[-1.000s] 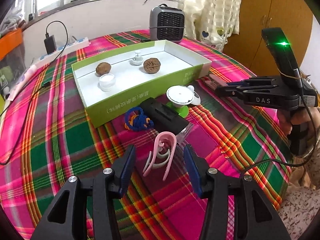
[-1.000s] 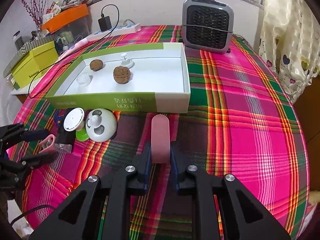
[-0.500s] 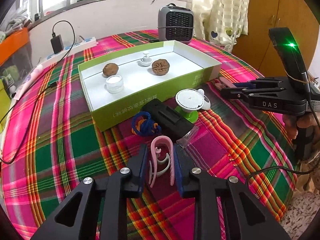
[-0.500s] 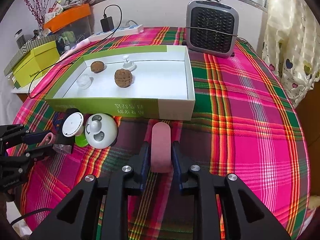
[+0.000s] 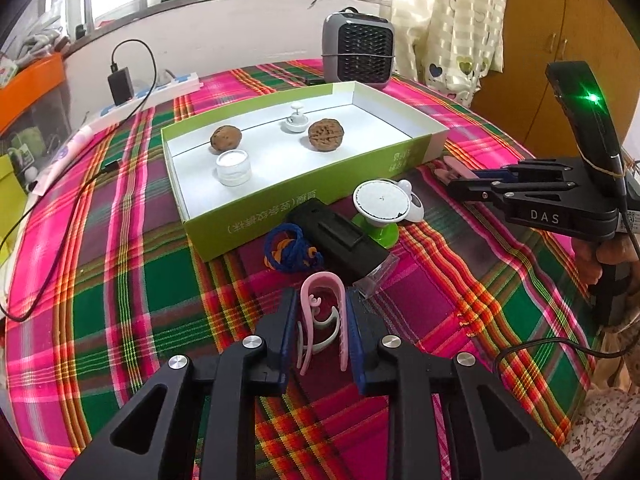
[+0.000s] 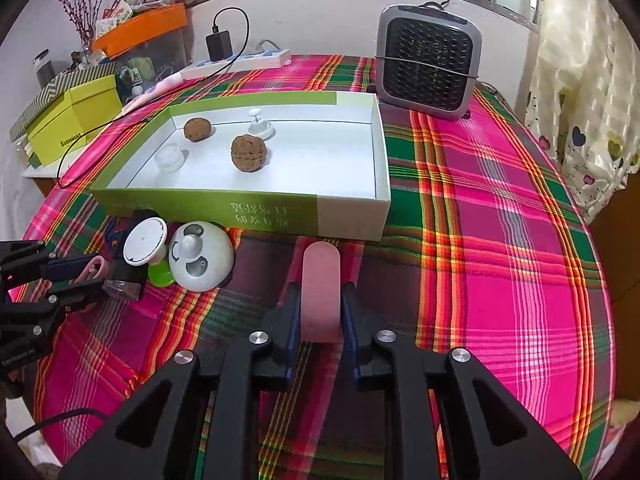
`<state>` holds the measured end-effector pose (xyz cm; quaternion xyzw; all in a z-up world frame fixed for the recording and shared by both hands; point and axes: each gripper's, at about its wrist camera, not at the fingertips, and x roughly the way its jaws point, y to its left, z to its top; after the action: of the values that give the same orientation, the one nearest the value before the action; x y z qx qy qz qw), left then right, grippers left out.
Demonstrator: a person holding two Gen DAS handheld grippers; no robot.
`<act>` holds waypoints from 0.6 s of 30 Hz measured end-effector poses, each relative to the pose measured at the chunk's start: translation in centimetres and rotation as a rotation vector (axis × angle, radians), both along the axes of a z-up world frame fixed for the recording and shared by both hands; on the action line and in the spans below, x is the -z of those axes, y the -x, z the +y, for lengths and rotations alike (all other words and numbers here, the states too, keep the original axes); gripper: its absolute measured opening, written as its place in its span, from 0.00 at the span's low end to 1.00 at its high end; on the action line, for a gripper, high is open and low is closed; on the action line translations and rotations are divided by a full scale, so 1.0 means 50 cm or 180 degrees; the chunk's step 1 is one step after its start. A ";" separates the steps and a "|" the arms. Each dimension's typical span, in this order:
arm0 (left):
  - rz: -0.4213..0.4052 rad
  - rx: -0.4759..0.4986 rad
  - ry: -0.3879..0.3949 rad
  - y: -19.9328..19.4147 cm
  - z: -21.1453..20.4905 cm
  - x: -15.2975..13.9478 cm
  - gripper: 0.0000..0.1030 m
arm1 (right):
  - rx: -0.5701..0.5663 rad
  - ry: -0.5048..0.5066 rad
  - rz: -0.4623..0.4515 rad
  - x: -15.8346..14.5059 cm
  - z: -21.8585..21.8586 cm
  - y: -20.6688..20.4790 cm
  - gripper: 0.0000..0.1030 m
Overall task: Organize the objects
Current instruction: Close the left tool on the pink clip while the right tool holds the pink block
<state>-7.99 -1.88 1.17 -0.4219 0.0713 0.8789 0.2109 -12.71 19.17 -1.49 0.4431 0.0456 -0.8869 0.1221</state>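
I have both grippers loaded. The left gripper (image 5: 320,312) has its fingers clamped on the pink clip (image 5: 322,300), which they have just closed on; the clip's long axis runs straight out along the fingers, its rounded end pointing away from me toward the box (image 5: 304,184). The right gripper (image 6: 319,312) is clamped on the pink tab (image 6: 320,280), also lying along the fingers with its rounded tip toward the box wall.

What matters for the coming move, as I judge it, is that the box lies directly ahead of both grippers, its near wall standing between each held thing and the white floor inside. The tab's tip is just short of that wall, so the right hand looks nearer. The left has the black case (image 5: 340,240), the blue cord (image 5: 292,252) and the white disc (image 5: 382,202) on its green base between it and the box, so I would have to go up and over those.

Inside the box lie two walnuts (image 5: 326,135), a small jar (image 5: 233,168) and a white knob (image 5: 297,120), well apart, with the right end bare. A panda dome (image 6: 202,256) sits outside, just beside the disc.

The desk carries a bright plaid cloth (image 6: 500,240). Behind stand a small heater (image 6: 430,74), a power strip (image 6: 244,60) with a charger, and a curtained window.
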 end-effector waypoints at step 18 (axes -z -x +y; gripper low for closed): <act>0.0059 -0.0096 -0.0147 -0.005 -0.007 -0.030 0.21 | -0.0089 0.0130 0.0021 -0.021 0.001 -0.010 0.18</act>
<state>-7.73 -2.24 2.65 -0.4098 0.0465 0.8873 0.2066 -12.20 19.21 -0.42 0.4369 0.0340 -0.8874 0.1433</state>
